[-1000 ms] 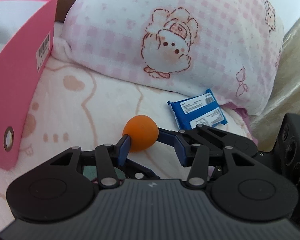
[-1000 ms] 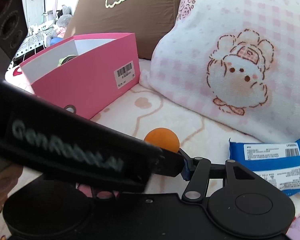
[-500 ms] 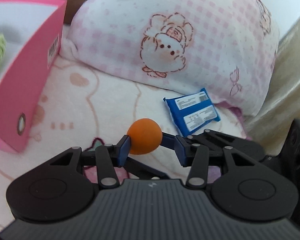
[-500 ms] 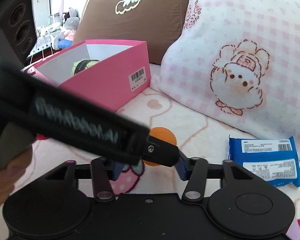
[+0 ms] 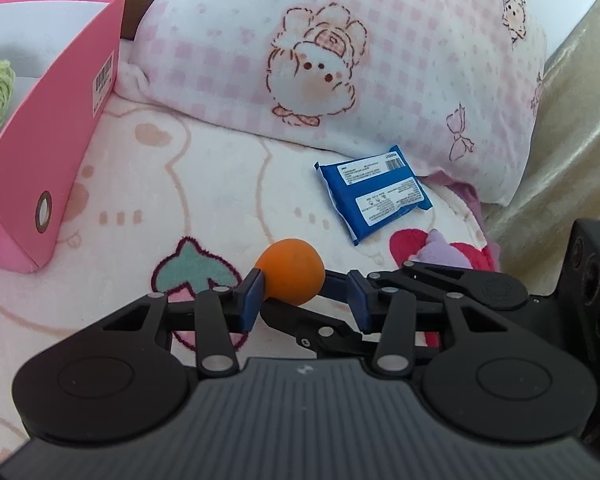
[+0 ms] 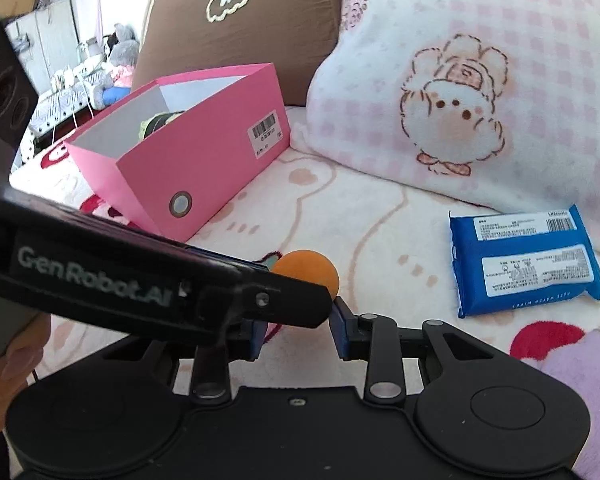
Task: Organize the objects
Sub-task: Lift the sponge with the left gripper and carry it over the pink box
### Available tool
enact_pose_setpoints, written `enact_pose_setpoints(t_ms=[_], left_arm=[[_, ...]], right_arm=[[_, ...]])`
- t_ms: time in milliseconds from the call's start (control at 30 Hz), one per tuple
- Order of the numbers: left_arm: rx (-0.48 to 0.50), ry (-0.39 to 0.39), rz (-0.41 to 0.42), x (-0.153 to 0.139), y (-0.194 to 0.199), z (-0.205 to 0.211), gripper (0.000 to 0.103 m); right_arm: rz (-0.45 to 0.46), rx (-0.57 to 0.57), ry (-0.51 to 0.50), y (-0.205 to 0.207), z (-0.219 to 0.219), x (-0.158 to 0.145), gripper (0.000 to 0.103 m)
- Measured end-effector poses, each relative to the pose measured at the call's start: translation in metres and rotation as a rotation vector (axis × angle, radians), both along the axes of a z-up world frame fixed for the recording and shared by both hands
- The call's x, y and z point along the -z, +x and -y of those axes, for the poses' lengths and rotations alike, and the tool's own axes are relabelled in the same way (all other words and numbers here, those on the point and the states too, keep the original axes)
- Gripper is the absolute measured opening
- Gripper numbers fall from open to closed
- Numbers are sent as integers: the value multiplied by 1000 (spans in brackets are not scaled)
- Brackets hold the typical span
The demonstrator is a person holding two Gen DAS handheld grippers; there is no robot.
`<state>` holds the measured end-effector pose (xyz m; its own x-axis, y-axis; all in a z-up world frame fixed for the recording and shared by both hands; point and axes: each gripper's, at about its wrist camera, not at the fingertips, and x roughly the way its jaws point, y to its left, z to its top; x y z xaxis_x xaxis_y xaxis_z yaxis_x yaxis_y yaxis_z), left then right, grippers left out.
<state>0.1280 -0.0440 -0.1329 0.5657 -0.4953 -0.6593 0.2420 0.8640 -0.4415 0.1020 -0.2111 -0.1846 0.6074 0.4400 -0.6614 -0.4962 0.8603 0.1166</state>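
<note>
Fluffy cartoon blanket (image 5: 220,184), pink box (image 6: 204,168) toward its left edge. Left gripper (image 5: 304,296) pinches the orange ball (image 5: 292,276). Right gripper (image 6: 298,330) is closed, nothing visibly held.

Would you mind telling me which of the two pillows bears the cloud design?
The brown pillow behind the pink box bears a white cloud; the pink checked pillow beside it shows a round cartoon animal instead.

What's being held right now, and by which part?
Orange ball, pinched across its sides at the left gripper's fingertips. The right gripper is shut right next to it; whether its pads touch the ball cannot be told.
</note>
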Motion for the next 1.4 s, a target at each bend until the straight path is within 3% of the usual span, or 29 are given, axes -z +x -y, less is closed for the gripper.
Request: enact_pose_setpoints(t_ms=[233, 433, 667, 833, 1100, 1400], left_arm=[[6, -53, -39, -5, -7, -2, 43], [30, 41, -104, -21, -26, -2, 43], [36, 63, -126, -45, -50, -11, 43], [45, 86, -162, -59, -62, -15, 43], [61, 91, -166, -85, -85, -23, 43], [30, 79, -117, -112, -108, -35, 43]], right_arm=[[-56, 67, 17, -9, 1, -11, 38], [-98, 90, 17, -34, -10, -19, 38], [-105, 71, 7, -57, -20, -42, 38], [-160, 51, -10, -68, -28, -57, 38], [-165, 19, -24, -90, -36, -84, 39], [-131, -4, -28, -107, -47, -111, 39]])
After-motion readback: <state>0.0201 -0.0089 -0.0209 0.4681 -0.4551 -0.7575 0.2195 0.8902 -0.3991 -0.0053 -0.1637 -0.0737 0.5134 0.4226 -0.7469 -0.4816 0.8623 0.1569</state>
